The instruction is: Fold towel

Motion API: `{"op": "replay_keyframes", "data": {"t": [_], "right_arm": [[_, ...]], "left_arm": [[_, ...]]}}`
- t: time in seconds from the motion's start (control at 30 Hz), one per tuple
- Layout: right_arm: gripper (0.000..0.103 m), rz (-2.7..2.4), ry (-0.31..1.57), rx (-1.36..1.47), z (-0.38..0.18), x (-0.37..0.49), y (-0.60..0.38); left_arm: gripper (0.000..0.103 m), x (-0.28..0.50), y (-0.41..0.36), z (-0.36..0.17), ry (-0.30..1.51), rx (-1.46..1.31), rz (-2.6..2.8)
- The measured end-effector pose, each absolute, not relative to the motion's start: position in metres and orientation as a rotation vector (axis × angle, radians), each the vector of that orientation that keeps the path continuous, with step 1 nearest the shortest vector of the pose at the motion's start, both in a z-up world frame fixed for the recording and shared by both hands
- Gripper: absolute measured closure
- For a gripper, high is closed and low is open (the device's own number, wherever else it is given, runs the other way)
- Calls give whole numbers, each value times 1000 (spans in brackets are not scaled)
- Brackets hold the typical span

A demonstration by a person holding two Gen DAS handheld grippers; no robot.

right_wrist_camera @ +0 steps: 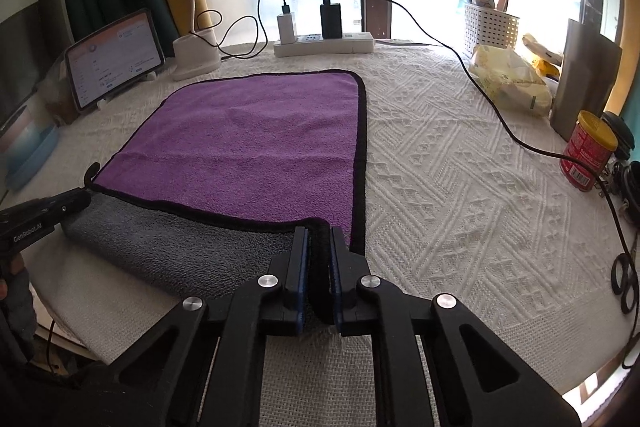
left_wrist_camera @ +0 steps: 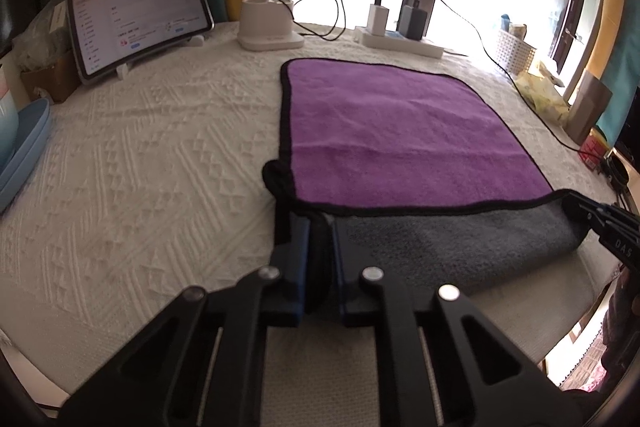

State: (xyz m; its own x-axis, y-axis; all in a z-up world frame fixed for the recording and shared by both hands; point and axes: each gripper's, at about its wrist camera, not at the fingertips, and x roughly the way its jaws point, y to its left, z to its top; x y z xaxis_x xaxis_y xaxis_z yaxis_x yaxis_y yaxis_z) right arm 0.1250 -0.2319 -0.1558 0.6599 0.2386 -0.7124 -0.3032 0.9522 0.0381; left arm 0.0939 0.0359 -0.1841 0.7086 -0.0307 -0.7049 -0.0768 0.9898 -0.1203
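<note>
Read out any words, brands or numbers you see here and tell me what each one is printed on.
"GenRobot.AI": on the left gripper, seen from the right wrist.
"DAS": on the right gripper, seen from the left wrist; possibly cut off.
Tablet screen text: too small.
Red can label and barcode: too blurred.

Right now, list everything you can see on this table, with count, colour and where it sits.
towel: one, purple top, grey underside, black trim, table centre, near edge lifted
tablecloth: one, white, textured, covering the table
tablet: one, screen lit, propped far left
desk lamp: one, white, far left of centre
power strip: one, white, far edge, white and black chargers plugged in
basket: one, white, far right
wipes packet: one, yellowish, right
can: one, red with yellow lid, right edge
left gripper: black, pinching the towel's near left corner
right gripper: black, pinching the towel's near right corner
</note>
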Motion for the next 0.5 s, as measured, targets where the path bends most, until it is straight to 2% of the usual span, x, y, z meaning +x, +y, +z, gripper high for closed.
{"op": "replay_keyframes", "data": {"t": [0.5], "right_arm": [[95,328,702,-83,-118,129,-229]], "left_arm": [[93,90,38,-135,648,-159,5]]}}
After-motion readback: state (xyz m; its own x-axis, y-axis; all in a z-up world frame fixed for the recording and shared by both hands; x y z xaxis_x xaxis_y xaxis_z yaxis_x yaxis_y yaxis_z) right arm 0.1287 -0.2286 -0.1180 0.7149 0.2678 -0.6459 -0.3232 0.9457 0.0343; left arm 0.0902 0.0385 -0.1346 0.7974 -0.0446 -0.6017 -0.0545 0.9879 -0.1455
